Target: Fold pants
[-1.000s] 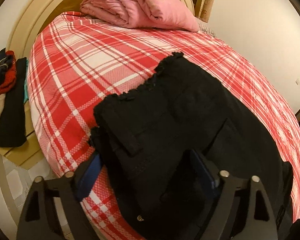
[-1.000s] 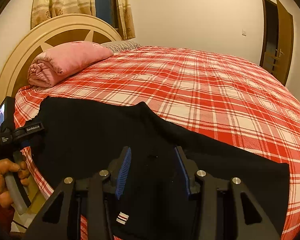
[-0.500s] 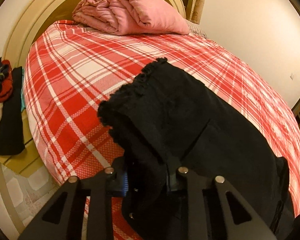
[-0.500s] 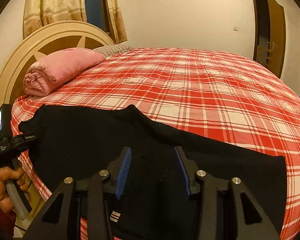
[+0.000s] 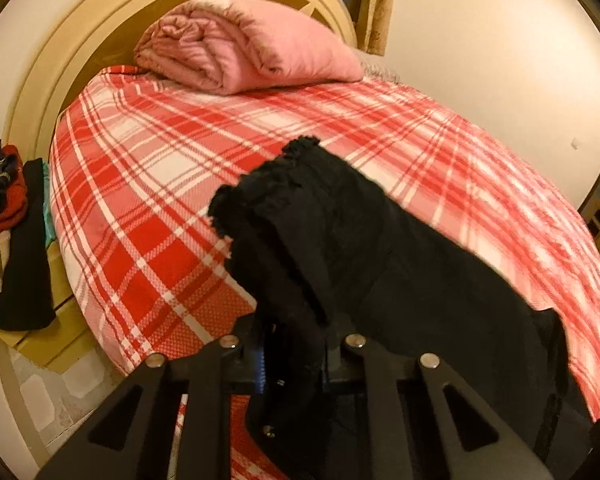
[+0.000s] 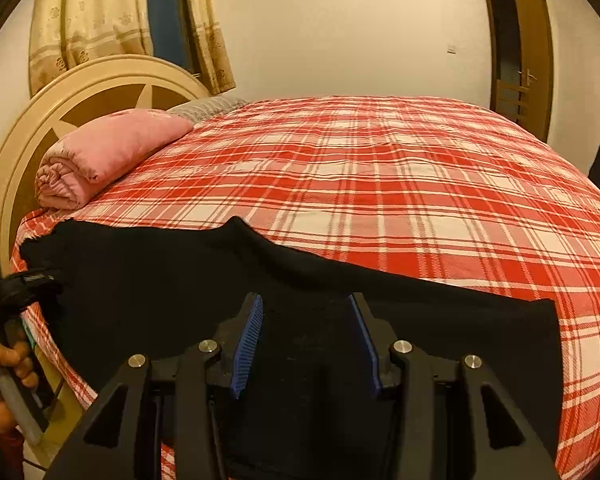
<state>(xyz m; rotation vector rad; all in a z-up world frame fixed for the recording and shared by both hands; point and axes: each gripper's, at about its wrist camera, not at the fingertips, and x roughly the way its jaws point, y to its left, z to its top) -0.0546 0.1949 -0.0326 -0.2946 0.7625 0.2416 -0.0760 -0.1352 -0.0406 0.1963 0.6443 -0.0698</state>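
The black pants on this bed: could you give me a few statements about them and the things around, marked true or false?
1. The black pants lie on a red plaid bedspread. True.
2. The left tool has a bunch of the pants' cloth between its fingers. True.
3. The right tool is clamped tight with no gap. False: its blue pads stand apart, with black cloth showing between them.
4. A folded pink blanket lies by the headboard. True.
5. The pants hang on the door. False: they are on the bed.
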